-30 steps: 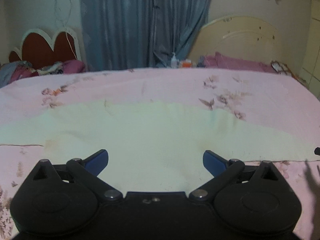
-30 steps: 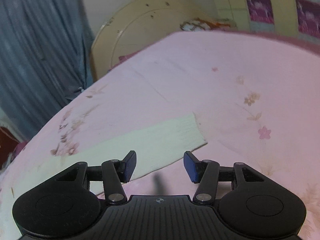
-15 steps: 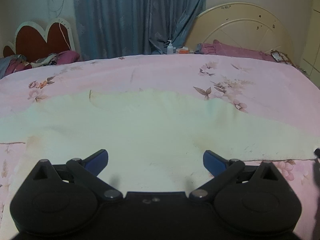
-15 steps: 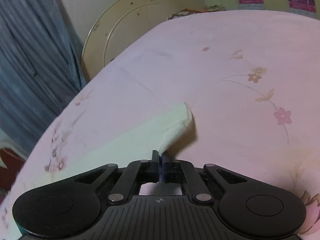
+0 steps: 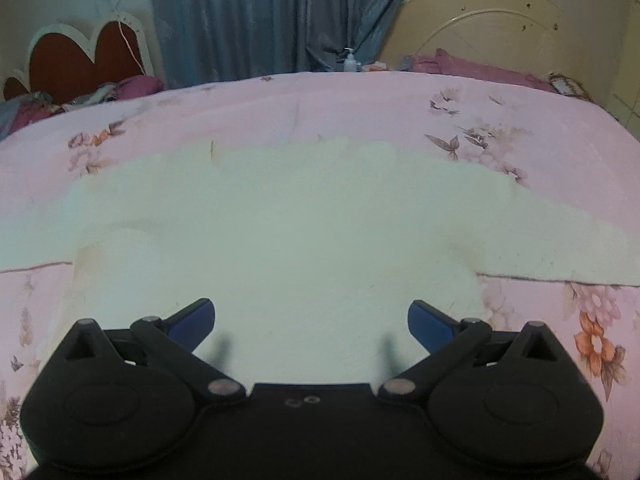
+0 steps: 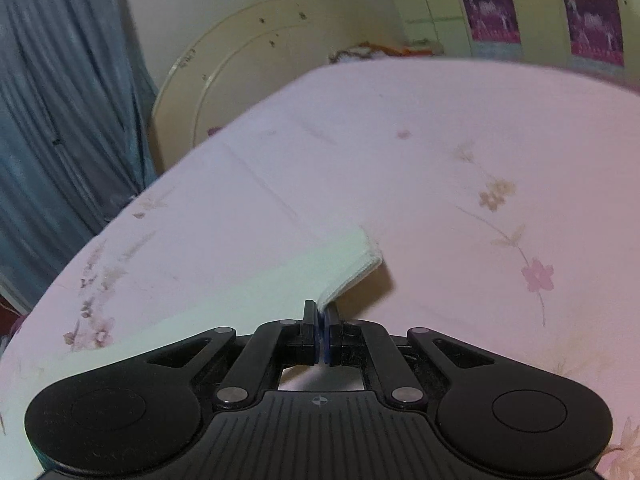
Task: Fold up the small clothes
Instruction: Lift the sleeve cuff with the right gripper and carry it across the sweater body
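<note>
A pale cream long-sleeved top (image 5: 304, 232) lies spread flat on the pink floral bedspread (image 5: 360, 100), sleeves out to both sides. My left gripper (image 5: 311, 320) is open and empty, low over the top's lower body. In the right wrist view my right gripper (image 6: 321, 316) is shut on the cuff end of the top's sleeve (image 6: 344, 264), which is lifted a little off the bedspread (image 6: 480, 152); the cuff curls up from the jaws.
A cream headboard (image 5: 500, 28) with purple pillows (image 5: 476, 68) stands at the far right, a red heart-shaped headboard (image 5: 80, 56) at the far left. Blue curtains (image 5: 280, 12) hang behind. A small pump bottle (image 5: 350, 61) stands at the far bed edge.
My right gripper closed on the sleeve cuff and lifted it slightly. My left gripper stayed open while its view pulled back and up over the top's body.
</note>
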Tool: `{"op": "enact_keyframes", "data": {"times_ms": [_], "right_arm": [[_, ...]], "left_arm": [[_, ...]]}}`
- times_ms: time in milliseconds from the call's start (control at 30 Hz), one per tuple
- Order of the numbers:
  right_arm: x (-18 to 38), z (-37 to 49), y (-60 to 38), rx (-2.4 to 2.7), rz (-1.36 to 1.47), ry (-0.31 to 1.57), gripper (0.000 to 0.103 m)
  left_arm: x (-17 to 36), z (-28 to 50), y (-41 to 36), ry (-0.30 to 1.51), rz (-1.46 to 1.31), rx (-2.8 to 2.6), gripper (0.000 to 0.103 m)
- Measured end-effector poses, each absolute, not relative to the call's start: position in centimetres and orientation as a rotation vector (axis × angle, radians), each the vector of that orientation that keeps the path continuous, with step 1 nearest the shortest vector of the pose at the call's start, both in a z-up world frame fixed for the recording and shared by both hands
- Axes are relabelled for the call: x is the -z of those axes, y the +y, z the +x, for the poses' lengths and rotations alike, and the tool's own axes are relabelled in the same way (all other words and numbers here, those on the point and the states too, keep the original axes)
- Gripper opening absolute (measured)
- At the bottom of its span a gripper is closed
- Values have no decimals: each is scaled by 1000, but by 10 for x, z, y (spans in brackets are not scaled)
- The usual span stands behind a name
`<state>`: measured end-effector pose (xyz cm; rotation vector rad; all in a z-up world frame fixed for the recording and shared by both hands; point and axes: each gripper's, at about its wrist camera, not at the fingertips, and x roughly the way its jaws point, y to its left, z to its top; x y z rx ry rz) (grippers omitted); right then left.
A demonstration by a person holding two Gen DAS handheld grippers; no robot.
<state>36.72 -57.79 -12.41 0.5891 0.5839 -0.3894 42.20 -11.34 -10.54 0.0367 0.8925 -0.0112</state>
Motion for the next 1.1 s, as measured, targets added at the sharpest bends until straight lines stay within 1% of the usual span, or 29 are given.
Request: {"op": "enact_keyframes", "data": {"times_ms": [167, 233, 267, 367, 433, 500, 667, 833, 1000, 1033, 1067, 1100], "right_arm": [[87, 365, -532, 323, 525, 533, 1], [73, 376, -503, 277, 475, 525, 1], [68, 379, -490, 256, 460, 527, 1], [60, 394, -438, 183, 437, 540, 1], [59, 406, -401, 121, 416, 563, 1], [58, 413, -363, 70, 376, 583, 1], [65, 426, -272, -64, 278, 633, 1], [85, 433, -209, -158, 223, 687, 1], [103, 441, -158, -232, 171, 722, 1], [109, 444, -154, -245, 166, 731, 1], [114, 448, -148, -254, 162, 739, 1], [118, 450, -143, -261, 159, 748, 1]], "left_arm": [[105, 414, -85, 838, 24, 56, 102], [108, 416, -71, 848, 7, 88, 102], [111, 419, -67, 883, 24, 116, 102], [119, 421, -46, 945, 34, 174, 90], [118, 419, -28, 936, 10, 162, 92], [115, 416, -8, 909, 7, 132, 103], [111, 407, 37, 884, -23, 102, 102], [106, 397, 78, 858, -69, 61, 102], [106, 391, 107, 858, -110, 37, 94], [106, 389, 112, 860, -114, 30, 90], [107, 388, 116, 863, -115, 18, 83], [108, 388, 120, 866, -117, 9, 79]]}}
